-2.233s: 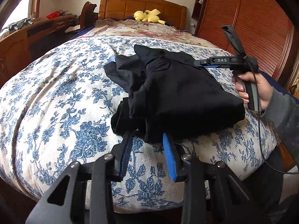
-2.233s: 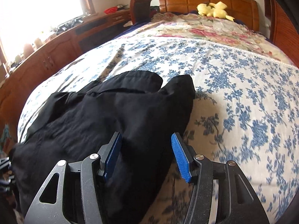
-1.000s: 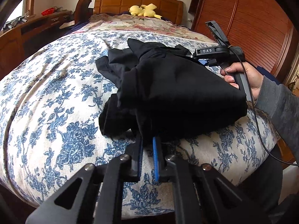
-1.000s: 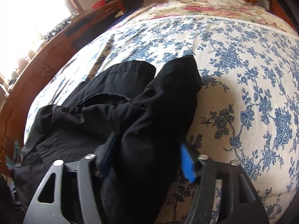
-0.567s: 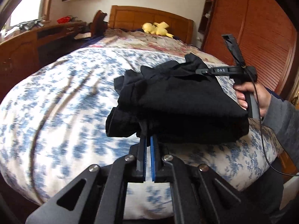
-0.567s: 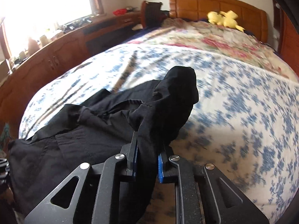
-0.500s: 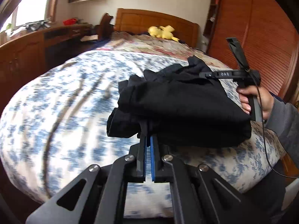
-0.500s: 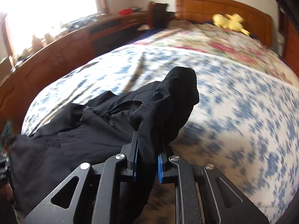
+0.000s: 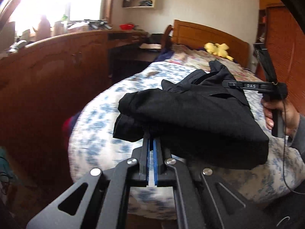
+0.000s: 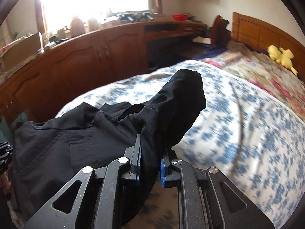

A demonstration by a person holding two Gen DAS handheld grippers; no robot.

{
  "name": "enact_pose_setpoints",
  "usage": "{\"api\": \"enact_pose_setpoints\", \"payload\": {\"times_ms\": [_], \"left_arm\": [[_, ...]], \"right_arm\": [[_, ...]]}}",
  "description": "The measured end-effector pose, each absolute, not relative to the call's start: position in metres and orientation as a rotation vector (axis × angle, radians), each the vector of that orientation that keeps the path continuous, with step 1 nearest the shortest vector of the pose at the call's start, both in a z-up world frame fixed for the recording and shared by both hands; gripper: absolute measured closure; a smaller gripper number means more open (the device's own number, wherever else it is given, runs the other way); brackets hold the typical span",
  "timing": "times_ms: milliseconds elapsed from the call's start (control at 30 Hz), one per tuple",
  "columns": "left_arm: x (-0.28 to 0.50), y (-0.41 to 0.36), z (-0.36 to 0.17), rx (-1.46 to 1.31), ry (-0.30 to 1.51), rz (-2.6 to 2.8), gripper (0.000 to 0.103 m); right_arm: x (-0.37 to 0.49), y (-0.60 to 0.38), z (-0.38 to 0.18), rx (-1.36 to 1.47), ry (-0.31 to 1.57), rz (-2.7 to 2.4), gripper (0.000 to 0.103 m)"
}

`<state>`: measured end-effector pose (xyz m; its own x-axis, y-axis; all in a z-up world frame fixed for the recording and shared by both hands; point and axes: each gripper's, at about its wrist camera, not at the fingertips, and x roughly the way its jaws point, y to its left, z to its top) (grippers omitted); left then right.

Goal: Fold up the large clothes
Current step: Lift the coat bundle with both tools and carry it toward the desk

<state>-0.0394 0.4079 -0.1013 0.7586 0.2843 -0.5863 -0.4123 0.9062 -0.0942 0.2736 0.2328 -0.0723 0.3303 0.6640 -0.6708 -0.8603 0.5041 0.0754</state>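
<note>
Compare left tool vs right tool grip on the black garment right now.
Left tool: pads nearly touching, thin edge of the black garment pinched at the tips. Right tool: pads held visibly apart by a thick bunched fold that bulges above the fingers and drapes below. Shared: both are shut on the garment, above the floral bedspread.

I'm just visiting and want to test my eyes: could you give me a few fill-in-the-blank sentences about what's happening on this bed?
1. Both grippers are clamped on a garment whose colour is ____.
2. The bedspread under it has flowers printed in ____.
3. The plush toy by the headboard is coloured ____.
4. The left gripper has its jaws ____ on the cloth.

Missing words: black; blue; yellow; shut
</note>
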Motion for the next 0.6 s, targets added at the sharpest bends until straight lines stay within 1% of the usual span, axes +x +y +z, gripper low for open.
{"api": "enact_pose_setpoints", "payload": {"times_ms": [167, 333, 500, 600], "left_arm": [[-0.047, 0.461, -0.106, -0.256, 0.603, 0.49, 0.102], [-0.043, 0.497, -0.12, -0.302, 0.636, 0.579, 0.102], [-0.045, 0.494, -0.13, -0.319, 0.664, 0.569, 0.102], [-0.047, 0.485, -0.132, -0.295, 0.678, 0.584, 0.101]], "right_arm": [[0.253, 0.299, -0.071, -0.334, 0.685, 1.048, 0.091], [0.239, 0.332, -0.073, -0.319, 0.67, 1.054, 0.09], [0.237, 0.344, -0.103, -0.401, 0.731, 1.014, 0.087], [0.247, 0.329, -0.115, -0.373, 0.793, 1.025, 0.082]]}}
